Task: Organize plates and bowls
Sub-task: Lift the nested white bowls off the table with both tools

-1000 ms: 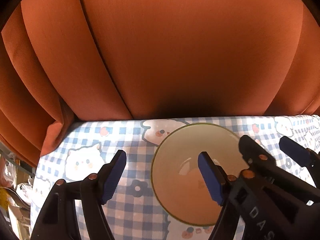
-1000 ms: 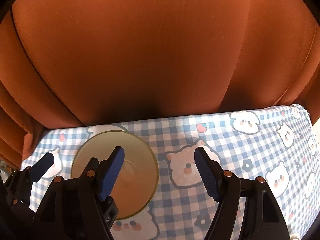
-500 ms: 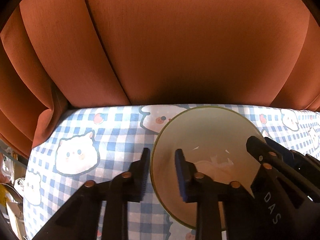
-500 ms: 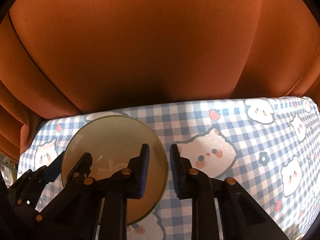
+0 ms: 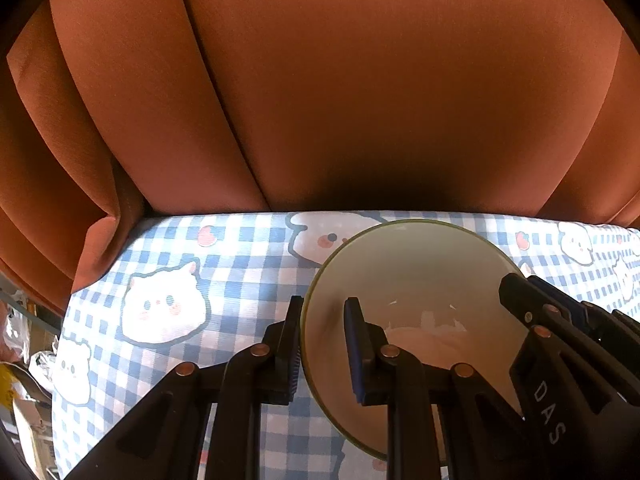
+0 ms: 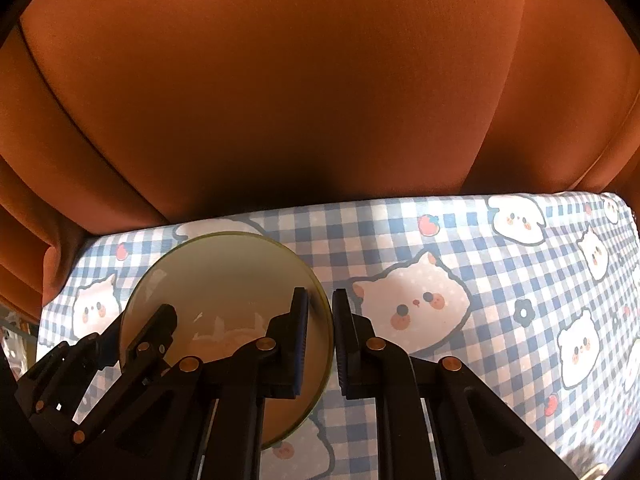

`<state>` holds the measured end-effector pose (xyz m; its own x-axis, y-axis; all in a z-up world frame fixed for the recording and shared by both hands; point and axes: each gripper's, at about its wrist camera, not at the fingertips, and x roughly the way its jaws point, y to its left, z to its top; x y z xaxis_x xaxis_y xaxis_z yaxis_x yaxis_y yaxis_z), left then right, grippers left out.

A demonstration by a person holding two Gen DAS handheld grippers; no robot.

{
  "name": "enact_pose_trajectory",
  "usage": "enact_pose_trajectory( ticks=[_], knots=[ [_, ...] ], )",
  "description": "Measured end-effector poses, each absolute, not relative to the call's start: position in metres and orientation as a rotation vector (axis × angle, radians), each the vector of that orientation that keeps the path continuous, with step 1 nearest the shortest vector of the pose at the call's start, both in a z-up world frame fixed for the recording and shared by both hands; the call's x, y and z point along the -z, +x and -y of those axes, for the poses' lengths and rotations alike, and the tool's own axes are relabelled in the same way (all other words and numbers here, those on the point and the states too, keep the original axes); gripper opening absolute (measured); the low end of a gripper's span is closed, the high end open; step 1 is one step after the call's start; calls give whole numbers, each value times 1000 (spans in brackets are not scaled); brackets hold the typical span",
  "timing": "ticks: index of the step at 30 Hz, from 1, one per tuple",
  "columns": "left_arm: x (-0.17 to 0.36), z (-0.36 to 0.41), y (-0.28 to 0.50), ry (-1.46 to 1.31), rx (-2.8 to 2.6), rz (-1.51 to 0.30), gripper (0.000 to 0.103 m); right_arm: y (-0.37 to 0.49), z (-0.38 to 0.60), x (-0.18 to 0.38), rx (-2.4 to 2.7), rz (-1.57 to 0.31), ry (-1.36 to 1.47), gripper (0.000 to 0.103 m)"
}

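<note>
Rust-orange curtains (image 5: pixel 360 100) hang behind a tabletop (image 5: pixel 168 264) covered in a blue-and-white checked cloth printed with cartoon cats. A shallow cream ceramic bowl with a thin green rim (image 5: pixel 412 272) sits on the cloth, close to the curtain side.

The left tool (image 5: pixel 322 344) has clamped the bowl's left rim, one finger outside the wall and one inside, its jaws having just closed narrow on it. The right tool (image 6: pixel 320 336) has likewise just closed on the opposite rim, pinching the wall between its ridged blue pads (image 6: pixel 300 344). In each view the other tool shows across the bowl.

With the bowl gripped at both sides, the step appears to be lifting it. That would go best with both hands rising together and level, so neither pinch twists the glazed wall, which looks slick. Any tilt toward one tool could let the rim slide out of the other. No second bowl, plate or stacking place is in view, so where it should go cannot be told.
</note>
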<state>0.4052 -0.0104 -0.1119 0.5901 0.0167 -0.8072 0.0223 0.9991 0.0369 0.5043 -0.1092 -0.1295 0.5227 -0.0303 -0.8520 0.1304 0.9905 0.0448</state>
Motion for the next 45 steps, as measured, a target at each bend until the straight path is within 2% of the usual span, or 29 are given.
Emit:
enact_pose_trajectory(
  ticks=[25, 35, 45],
  knots=[
    [-6, 16, 318, 19, -11, -782, 17, 437, 105, 9, 78, -876, 88, 16],
    [-34, 31, 260, 24, -39, -732, 17, 381, 119, -26, 48, -829, 87, 16],
    [-36, 44, 209, 11, -62, -716, 17, 312, 142, -47, 26, -804, 85, 16]
  ],
)
